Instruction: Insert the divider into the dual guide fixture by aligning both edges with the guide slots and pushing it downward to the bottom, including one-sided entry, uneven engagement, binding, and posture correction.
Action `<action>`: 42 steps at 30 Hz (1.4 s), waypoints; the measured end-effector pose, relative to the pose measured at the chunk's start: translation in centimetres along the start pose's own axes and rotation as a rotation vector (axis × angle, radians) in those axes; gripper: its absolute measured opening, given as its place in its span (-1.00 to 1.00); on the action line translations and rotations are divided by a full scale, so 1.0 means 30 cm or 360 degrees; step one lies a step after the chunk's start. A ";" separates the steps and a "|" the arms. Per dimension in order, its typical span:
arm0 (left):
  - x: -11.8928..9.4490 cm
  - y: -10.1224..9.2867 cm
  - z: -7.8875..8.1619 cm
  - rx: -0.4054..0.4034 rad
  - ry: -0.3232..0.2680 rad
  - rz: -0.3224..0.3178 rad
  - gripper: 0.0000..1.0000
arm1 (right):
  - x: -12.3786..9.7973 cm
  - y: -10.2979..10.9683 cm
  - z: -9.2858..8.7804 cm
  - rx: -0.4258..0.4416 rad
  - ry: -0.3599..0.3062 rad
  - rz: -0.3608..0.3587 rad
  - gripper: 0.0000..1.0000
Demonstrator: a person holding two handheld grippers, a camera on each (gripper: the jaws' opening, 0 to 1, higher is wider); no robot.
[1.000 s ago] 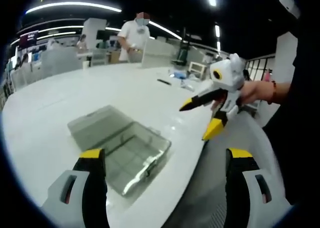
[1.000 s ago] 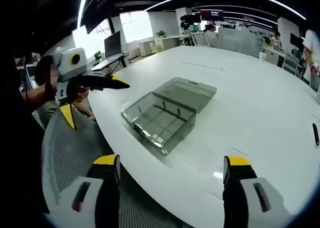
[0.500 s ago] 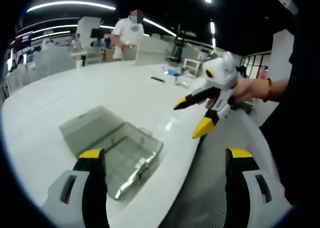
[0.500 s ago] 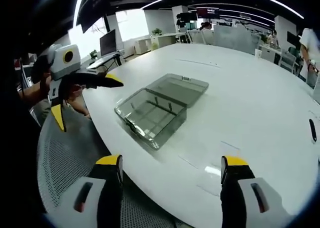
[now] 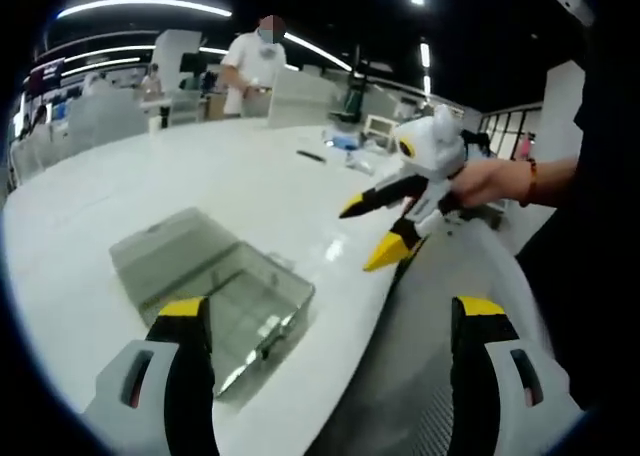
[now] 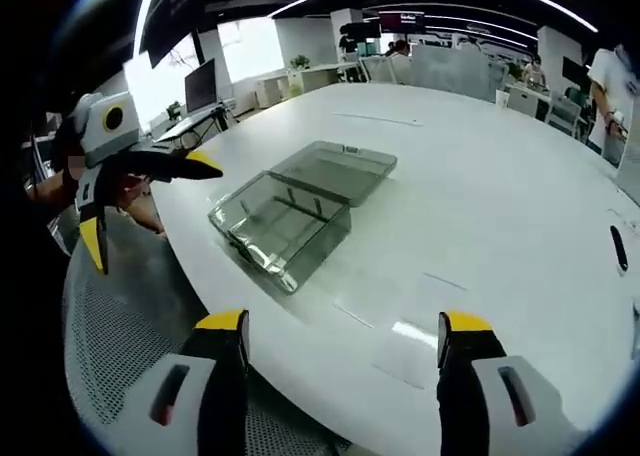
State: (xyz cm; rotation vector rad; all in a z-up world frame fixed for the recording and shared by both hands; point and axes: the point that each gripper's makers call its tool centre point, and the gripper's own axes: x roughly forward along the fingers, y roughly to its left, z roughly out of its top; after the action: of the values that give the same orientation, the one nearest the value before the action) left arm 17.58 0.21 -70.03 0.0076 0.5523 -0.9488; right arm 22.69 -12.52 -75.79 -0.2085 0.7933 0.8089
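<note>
Hovering with fingers apart and empty, both grippers [image 5: 325, 321] [image 6: 340, 336] face the clear box [image 6: 290, 201] at centre-left on the surface [image 6: 500, 206]; probably light, stiff, slippery plastic, best pinched by its edges.

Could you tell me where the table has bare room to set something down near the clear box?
The white table is bare beyond and to the right of the clear plastic box, as far as the dark object near the far right edge. A narrower strip lies bare between the box and the near edge. The box's corner is crowded, with the left gripper hovering open beside it.
</note>
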 end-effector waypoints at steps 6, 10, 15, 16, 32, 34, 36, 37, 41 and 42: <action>-0.006 0.001 -0.013 -0.0023 0.0010 0.0011 0.97 | 0.007 -0.012 -0.017 0.0007 0.0007 -0.0027 0.51; 0.002 -0.002 -0.016 -0.0031 0.0018 0.0007 0.97 | 0.009 -0.033 -0.030 0.0047 0.0011 -0.0053 0.51; 0.014 -0.002 -0.007 -0.0039 0.0008 0.0001 0.97 | 0.012 -0.046 -0.039 0.0055 0.0029 -0.0069 0.50; 0.015 -0.002 -0.006 -0.0038 0.0007 0.0001 0.97 | 0.013 -0.048 -0.039 0.0058 0.0033 -0.0071 0.50; 0.029 -0.002 -0.029 -0.0084 0.0013 -0.0018 0.96 | 0.045 -0.077 -0.083 0.0103 0.0126 -0.0110 0.39; 0.028 0.004 -0.026 -0.0085 0.0012 -0.0022 0.96 | 0.048 -0.082 -0.089 0.0119 0.0139 -0.0117 0.37; 0.028 0.008 -0.025 -0.0079 0.0014 -0.0026 0.96 | 0.048 -0.089 -0.090 0.0132 0.0136 -0.0134 0.37; 0.026 0.009 -0.025 -0.0072 0.0020 -0.0030 0.96 | 0.049 -0.092 -0.092 0.0139 0.0137 -0.0141 0.36; 0.021 0.024 -0.028 -0.0066 0.0026 -0.0016 0.96 | 0.053 -0.096 -0.101 0.0162 0.0151 -0.0143 0.34; 0.021 0.027 -0.028 -0.0074 0.0023 -0.0011 0.96 | 0.053 -0.098 -0.103 0.0162 0.0155 -0.0146 0.33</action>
State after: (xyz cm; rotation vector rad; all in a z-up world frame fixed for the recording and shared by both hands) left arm 18.13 0.42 -71.22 -0.0292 0.5881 -0.9431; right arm 23.77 -15.03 -79.43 -0.1934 0.9077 0.6740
